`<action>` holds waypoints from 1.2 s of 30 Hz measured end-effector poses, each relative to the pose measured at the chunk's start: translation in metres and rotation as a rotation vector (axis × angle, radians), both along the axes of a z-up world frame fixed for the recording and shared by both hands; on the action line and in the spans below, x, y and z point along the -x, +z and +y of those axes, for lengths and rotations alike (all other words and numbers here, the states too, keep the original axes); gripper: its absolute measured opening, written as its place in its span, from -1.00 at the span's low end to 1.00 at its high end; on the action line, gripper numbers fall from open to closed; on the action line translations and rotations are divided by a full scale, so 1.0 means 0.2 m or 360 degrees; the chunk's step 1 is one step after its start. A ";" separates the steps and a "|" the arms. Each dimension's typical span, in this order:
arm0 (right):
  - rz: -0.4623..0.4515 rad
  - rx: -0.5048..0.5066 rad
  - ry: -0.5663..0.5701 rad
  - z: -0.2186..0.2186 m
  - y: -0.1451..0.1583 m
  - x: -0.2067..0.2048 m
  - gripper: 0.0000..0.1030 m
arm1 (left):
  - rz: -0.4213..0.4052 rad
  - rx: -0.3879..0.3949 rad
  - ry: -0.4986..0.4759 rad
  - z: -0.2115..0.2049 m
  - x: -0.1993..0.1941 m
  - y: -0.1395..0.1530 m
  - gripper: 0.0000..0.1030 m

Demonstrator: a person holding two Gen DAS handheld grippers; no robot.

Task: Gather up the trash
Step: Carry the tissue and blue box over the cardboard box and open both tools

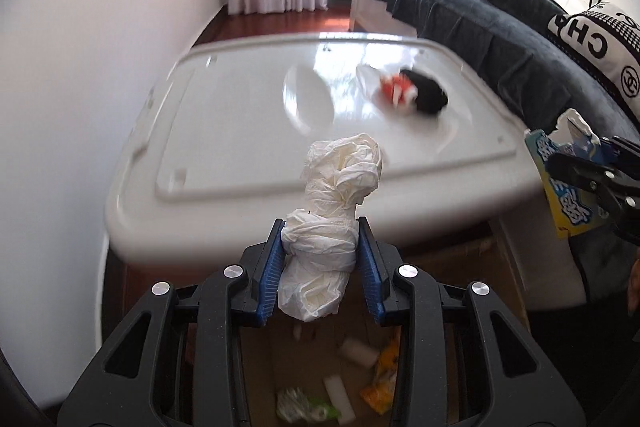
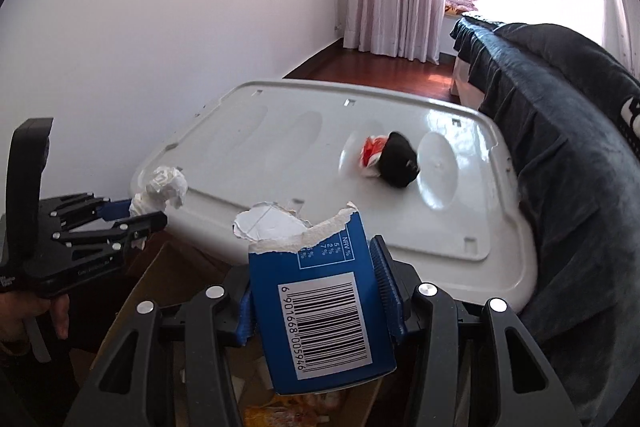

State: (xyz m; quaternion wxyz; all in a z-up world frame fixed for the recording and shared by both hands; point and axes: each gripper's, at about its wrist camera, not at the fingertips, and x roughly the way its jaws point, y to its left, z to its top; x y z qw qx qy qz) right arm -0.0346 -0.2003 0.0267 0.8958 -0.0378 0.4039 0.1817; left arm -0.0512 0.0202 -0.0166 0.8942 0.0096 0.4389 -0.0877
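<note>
Both items clamped and held above the cardboard box

We have the left hand-held gripper [image 1: 320,255] pinching a crumpled white tissue wad [image 1: 334,223] at frame centre, long axis pointing away toward the white bin lid [image 1: 240,131]. The right hand-held gripper [image 2: 316,291] is pinching a torn blue carton [image 2: 320,303], torn end up, long axis along the fingers. We judge both hang over the cardboard box [image 1: 288,355], lower frame, for release. One red-and-black item [image 2: 390,159] remains on the lid.

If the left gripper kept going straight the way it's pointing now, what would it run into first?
Probably the white bin lid: the left gripper, shut on the crumpled white paper, aims at its near edge. Depth is unclear, and the cardboard box sits below.
</note>
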 end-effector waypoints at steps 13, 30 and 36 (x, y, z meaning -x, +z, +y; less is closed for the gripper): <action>0.0193 0.0063 -0.0161 0.21 -0.46 0.34 -0.04 | -0.0040 0.0024 0.0205 0.08 0.28 -0.22 -0.33; 0.0217 0.0129 -0.0165 0.23 -0.53 0.34 0.00 | -0.0052 0.0006 0.0218 0.06 0.32 -0.21 -0.32; 0.0242 0.0131 -0.0191 0.22 -0.56 0.34 0.61 | -0.0078 -0.0001 0.0239 0.04 0.34 -0.20 0.15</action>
